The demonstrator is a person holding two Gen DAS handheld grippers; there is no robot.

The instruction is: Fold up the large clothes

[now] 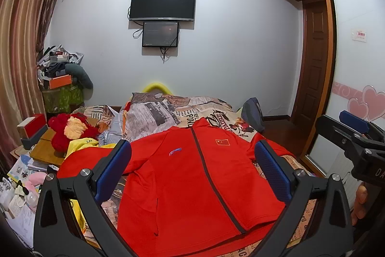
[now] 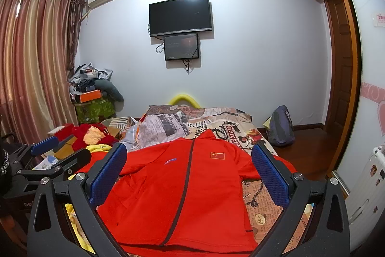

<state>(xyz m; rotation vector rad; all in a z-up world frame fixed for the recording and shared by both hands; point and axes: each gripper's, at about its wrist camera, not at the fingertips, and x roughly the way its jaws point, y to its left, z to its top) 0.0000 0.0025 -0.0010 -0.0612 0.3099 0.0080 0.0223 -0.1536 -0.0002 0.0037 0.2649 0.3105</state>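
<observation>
A red zip-up jacket (image 1: 182,184) with a dark zipper and a small flag patch lies spread flat, front up, on the bed; it also shows in the right wrist view (image 2: 178,194). My left gripper (image 1: 192,155) is open and empty, held above the jacket's lower half. My right gripper (image 2: 189,155) is open and empty, also above the jacket. The right gripper shows at the right edge of the left wrist view (image 1: 356,134); the left gripper shows at the left edge of the right wrist view (image 2: 48,153).
The bed (image 1: 216,115) has a newspaper-print cover with a rumpled quilt (image 1: 149,115) at the far end. A red plush toy (image 1: 69,131), yellow cloth (image 1: 79,143) and clutter lie left. A backpack (image 2: 280,127) stands on the floor right, by the wardrobe (image 1: 356,40).
</observation>
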